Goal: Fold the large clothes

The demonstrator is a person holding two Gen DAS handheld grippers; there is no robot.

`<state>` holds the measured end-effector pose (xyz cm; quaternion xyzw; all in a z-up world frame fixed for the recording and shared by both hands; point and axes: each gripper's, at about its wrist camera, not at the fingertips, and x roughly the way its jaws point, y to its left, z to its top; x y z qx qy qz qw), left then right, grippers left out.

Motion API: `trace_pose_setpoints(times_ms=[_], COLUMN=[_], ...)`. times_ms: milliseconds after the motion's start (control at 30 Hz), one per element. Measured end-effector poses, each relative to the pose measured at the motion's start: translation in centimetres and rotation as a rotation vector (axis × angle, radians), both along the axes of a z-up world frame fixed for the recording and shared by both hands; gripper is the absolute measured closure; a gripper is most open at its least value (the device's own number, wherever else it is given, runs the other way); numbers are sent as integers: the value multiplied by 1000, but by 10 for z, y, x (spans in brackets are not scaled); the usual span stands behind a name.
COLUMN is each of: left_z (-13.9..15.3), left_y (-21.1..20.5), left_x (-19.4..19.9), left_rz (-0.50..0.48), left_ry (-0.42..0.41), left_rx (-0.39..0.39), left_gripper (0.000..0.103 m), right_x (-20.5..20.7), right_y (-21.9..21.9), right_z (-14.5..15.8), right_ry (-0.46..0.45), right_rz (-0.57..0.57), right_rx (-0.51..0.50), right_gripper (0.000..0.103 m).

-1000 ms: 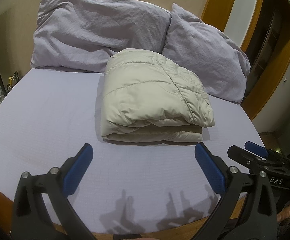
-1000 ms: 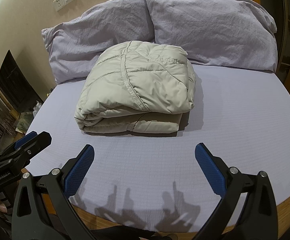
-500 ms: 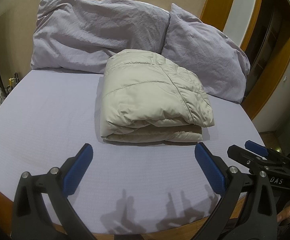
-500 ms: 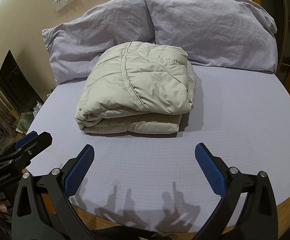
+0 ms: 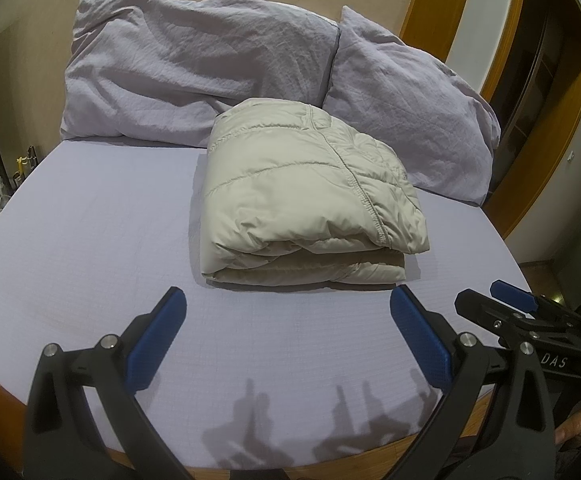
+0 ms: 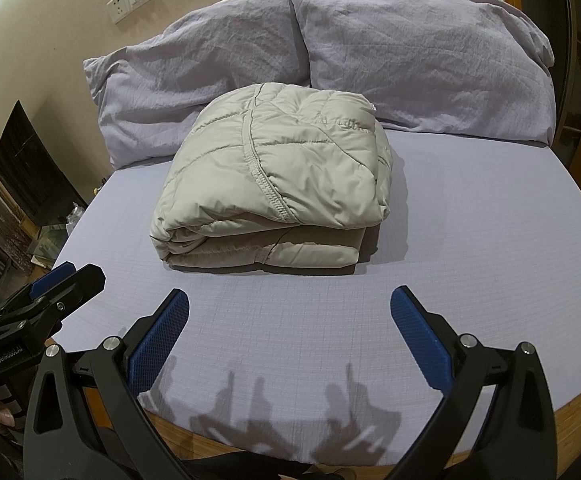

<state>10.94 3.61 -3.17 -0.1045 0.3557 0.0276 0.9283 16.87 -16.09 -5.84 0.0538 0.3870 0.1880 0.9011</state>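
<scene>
folding looks finished: jacket (image 5: 310, 196) bundled mid-bed (image 5: 90, 240) toward pillows (image 5: 194, 64). left gripper (image 5: 286, 332) and right gripper (image 6: 290, 332) gaping wide, empty, near front edge.

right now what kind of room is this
Most likely a bedroom: a bed with a lilac sheet, two pillows against the wall, and a folded beige puffer jacket lying on the mattress.
</scene>
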Motion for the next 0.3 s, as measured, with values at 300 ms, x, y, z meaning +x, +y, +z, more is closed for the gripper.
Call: trace_pose_setpoints(times_ms=[300], left_z=[0], left_y=[0], left_x=[0], left_rz=[2], left_ry=[1], left_rx=[1], left_gripper=[2], right_x=[1], right_y=[1], right_z=[-1], right_ry=[1], right_rz=[0], right_rx=[1], right_gripper=[1])
